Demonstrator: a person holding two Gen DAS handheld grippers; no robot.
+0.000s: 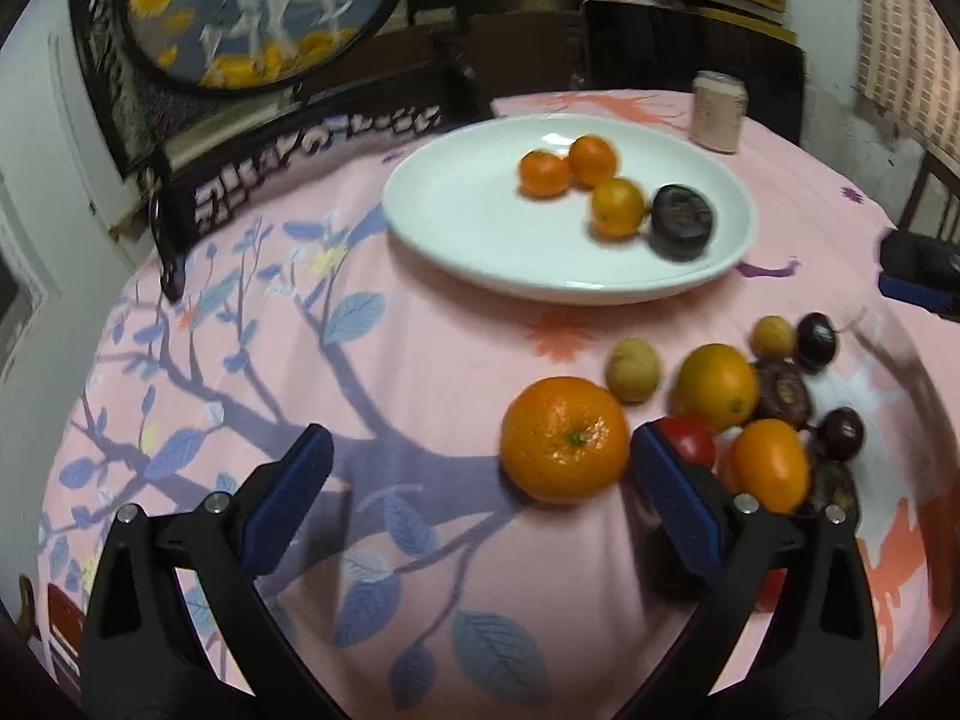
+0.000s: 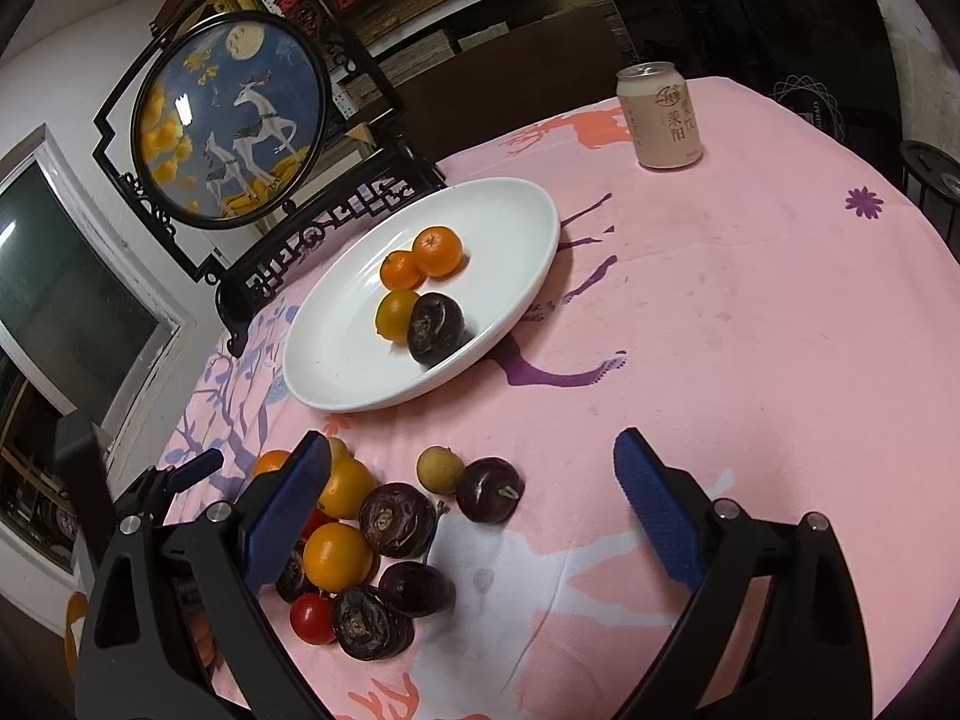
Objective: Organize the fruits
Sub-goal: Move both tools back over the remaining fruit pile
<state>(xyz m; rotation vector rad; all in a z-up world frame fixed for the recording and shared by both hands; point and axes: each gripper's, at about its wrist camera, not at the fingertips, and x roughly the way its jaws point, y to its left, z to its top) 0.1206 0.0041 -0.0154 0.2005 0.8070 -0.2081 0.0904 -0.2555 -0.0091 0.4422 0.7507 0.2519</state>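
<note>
A white plate [image 1: 456,228] [image 2: 336,372] on the pink cloth holds three small oranges [image 1: 603,159] [image 2: 438,249] and a dark wrinkled fruit [image 1: 681,219] [image 2: 435,318]. A loose pile of fruit lies nearer: a big orange [image 1: 564,438], small oranges [image 2: 336,555], dark plums [image 2: 489,489], a red tomato [image 2: 312,618], a tan longan [image 2: 440,468]. My left gripper [image 1: 480,468] is open, low over the cloth, its right finger beside the big orange. My right gripper [image 2: 471,474] is open above the pile's right side, holding nothing.
A pink drink can [image 2: 659,114] [image 1: 717,111] stands at the table's far side. A framed round deer picture on a black stand [image 2: 234,120] [image 1: 252,6] sits behind the plate. The left gripper shows in the right wrist view [image 2: 180,474].
</note>
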